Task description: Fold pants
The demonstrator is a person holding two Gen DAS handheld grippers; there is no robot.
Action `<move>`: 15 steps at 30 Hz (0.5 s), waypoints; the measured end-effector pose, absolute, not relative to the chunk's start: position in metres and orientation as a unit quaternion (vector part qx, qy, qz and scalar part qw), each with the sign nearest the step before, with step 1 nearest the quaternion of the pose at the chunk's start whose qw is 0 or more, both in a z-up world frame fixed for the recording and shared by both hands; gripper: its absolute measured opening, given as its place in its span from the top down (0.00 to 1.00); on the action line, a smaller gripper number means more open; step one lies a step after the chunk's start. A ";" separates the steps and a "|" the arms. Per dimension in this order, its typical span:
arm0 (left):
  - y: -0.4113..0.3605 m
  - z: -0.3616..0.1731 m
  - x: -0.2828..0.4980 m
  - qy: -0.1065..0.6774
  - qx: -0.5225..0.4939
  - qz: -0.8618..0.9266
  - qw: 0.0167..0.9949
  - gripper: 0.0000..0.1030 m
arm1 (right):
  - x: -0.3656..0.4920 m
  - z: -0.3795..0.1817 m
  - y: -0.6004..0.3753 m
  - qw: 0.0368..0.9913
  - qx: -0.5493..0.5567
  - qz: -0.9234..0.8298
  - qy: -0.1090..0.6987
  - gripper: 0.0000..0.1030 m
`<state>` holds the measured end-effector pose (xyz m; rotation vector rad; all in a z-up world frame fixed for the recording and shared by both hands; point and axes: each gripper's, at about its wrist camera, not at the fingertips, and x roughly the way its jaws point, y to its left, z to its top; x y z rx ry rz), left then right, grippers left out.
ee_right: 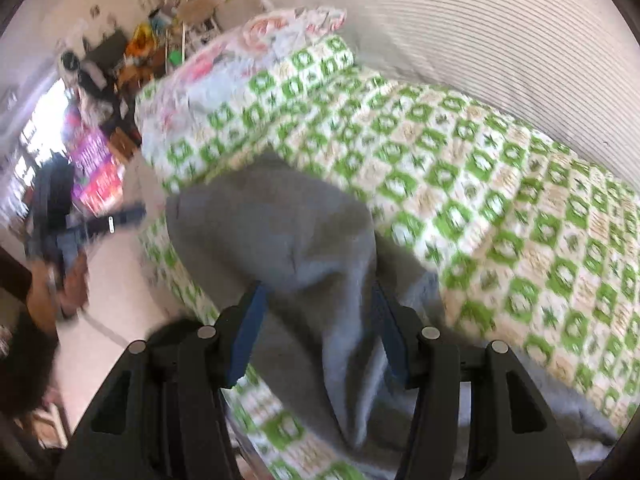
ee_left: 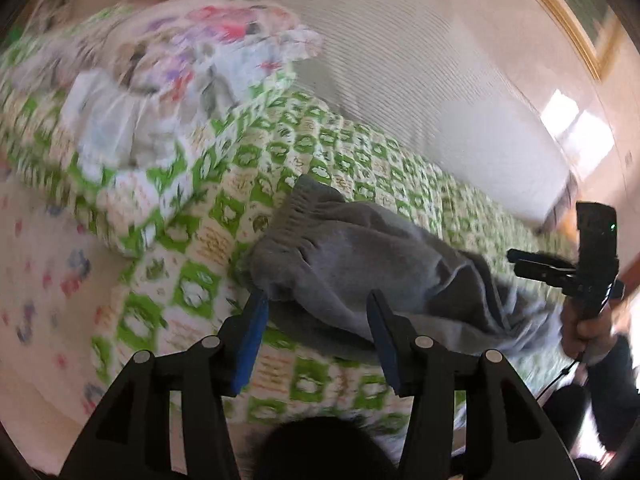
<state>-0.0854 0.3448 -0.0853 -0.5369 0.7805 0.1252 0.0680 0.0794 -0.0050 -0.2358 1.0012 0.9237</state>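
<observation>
While both tools hang open, grey pants (ee_left: 360,256) bunched on green-check bed quilt (ee_left: 304,148), left tool (ee_left: 318,300) above waistband, right tool (ee_right: 316,292) over fabric, nothing gripped.

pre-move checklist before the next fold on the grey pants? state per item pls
1. Left gripper open, pads clear of cloth: ok.
2. Right gripper open: ok; whether its pads touch the cloth between them: cannot tell.
3. Grey pants lying on the green checked blanket: ok.
4. Pants flat and smooth: not ok, bunched and creased.
5. Ribbed waistband in view for a grip: ok.
6. Leg ends located: cannot tell, blurred and partly hidden.
</observation>
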 end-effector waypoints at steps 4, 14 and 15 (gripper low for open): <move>0.337 -0.096 -0.087 0.366 -0.327 0.107 0.865 0.41 | 0.090 -0.003 0.115 0.763 -0.078 0.440 0.467 0.46; 0.347 -0.145 -0.070 0.351 -0.445 0.203 0.799 0.41 | 0.142 -0.040 0.242 0.704 -0.110 0.484 0.507 0.46; 0.353 -0.150 -0.068 0.349 -0.453 0.210 0.793 0.41 | 0.149 -0.047 0.256 0.697 -0.117 0.486 0.514 0.46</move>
